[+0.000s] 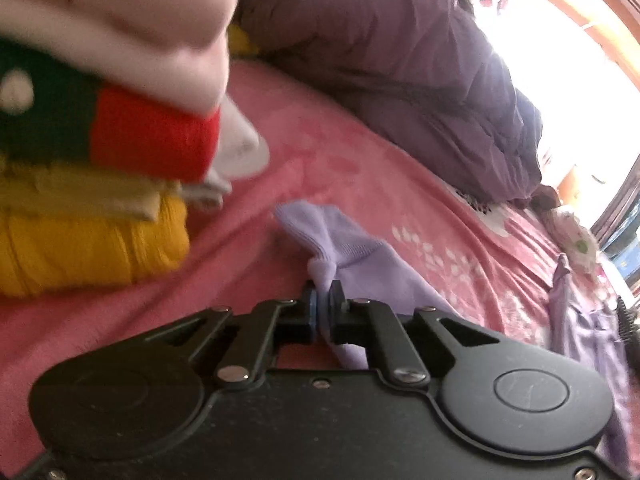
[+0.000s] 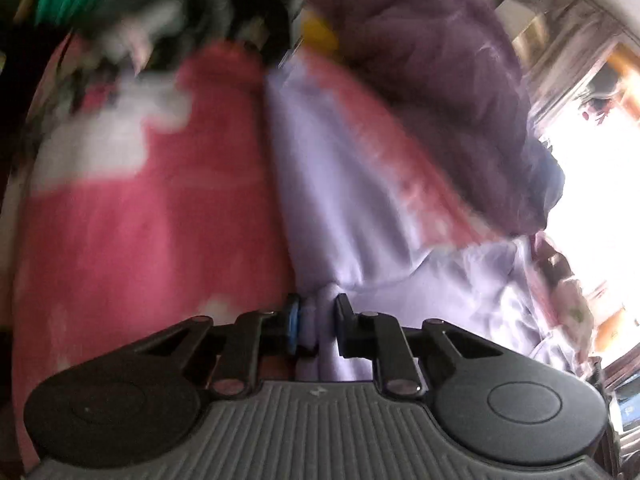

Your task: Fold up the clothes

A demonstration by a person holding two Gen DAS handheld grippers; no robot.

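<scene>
My left gripper (image 1: 323, 294) is shut on an edge of a lilac garment (image 1: 352, 256), which lies low over the pink bed cover (image 1: 328, 152). My right gripper (image 2: 316, 322) is shut on another part of the same lilac garment (image 2: 320, 184), which stretches away from it across the pink cover (image 2: 140, 240). The right wrist view is blurred by motion. A stack of folded clothes (image 1: 92, 200), yellow, red, green and white, sits close on the left of my left gripper.
A dark purple quilt (image 1: 400, 60) is bunched at the back of the bed; it also shows in the right wrist view (image 2: 432, 80). More lilac cloth (image 1: 588, 340) trails at the right. A bright window (image 1: 580, 80) is on the right.
</scene>
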